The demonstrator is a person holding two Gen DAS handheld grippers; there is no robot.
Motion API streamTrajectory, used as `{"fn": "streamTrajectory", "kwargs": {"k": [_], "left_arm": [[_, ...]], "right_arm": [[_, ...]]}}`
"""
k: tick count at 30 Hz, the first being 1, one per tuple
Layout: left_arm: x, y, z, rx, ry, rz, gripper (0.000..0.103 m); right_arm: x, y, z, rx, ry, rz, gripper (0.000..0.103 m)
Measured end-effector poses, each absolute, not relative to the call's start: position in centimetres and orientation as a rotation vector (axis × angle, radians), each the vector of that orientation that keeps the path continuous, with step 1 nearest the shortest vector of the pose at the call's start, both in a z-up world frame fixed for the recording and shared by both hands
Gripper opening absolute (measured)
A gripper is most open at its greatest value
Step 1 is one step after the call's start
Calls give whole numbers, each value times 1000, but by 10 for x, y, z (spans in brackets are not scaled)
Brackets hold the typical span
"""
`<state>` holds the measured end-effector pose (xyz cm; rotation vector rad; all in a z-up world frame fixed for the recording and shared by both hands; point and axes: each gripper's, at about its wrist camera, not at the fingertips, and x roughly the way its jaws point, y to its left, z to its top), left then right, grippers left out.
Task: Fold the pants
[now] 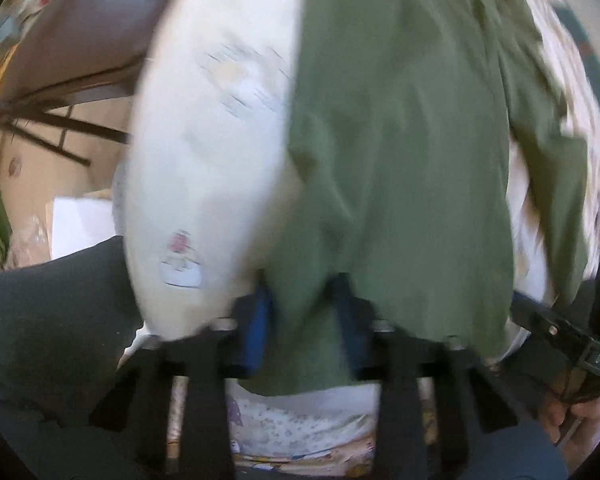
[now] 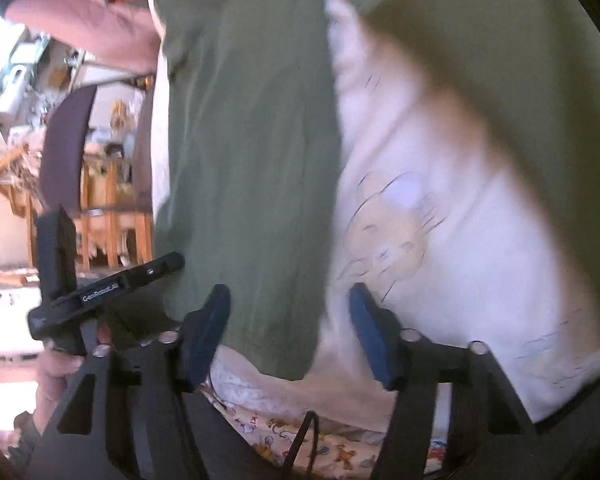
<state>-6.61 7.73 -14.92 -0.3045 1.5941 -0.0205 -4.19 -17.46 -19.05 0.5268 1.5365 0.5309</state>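
A white sheet (image 1: 204, 152) with faint cartoon prints covers the bed, and a brighter patterned cloth (image 2: 340, 448) with small coloured figures lies along its near edge. To one side stands a dark chair back (image 2: 66, 148) before wooden furniture (image 2: 112, 224) and cluttered shelves (image 2: 16, 80), all blurred. Strong daylight washes the pale floor (image 1: 32, 168), where thin black legs (image 1: 56, 128) of some frame cross

One pair of green pants (image 1: 400, 140), one white printed cloth (image 1: 220, 160), two grippers.
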Motion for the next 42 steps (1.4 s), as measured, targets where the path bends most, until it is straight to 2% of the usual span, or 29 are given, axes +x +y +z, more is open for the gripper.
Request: {"fn": "streamTrajectory", "kwargs": {"k": [1,2,9,11,15,19,20,23,25,27,28,30,32,34,42], "left_arm": [[-66,74,-149,-267,1598,-21,5],[-66,70,-146,-243,1591,-28,3],[-96,88,-66,-184,1506,-125,1],[-106,91,-63,-144,1531,-126,1],[-107,75,-86,7,1618,-96,2],[-96,70,-98,64,1670,-86,3],[-95,72,-99,43,1681,-84,6],[-89,82,-91,-42,1675,-99,40],[-76,91,-77,-84,1627,-111,42],[-55,101,-60,-126,1551,-101,44],[-40,110,-50,-157,1504,-80,46],[-6,126,-36,-225,1397,-39,58],[39,140,-32,-243,1274,0,65],[77,148,-41,-222,1202,7,65],[184,133,-111,-310,1219,-114,65]], "right_arm": [[-43,-167,-192,483,1536,525,18],[-45,-162,-192,447,1531,525,0],[-70,-170,-152,547,1474,676,1],[-77,-168,-153,550,1492,685,1],[-68,-154,-194,486,1616,602,1],[-58,-140,-215,408,1681,529,4],[-58,-138,-213,385,1687,536,4],[-61,-137,-208,352,1715,561,14],[-67,-142,-201,345,1736,575,39],[-65,-149,-190,317,1717,581,51],[-65,-157,-185,302,1694,574,51],[-50,-167,-165,279,1612,558,51],[-34,-172,-150,321,1532,561,51],[-12,-180,-142,377,1487,546,51],[95,-175,-141,514,1321,485,51]]}}
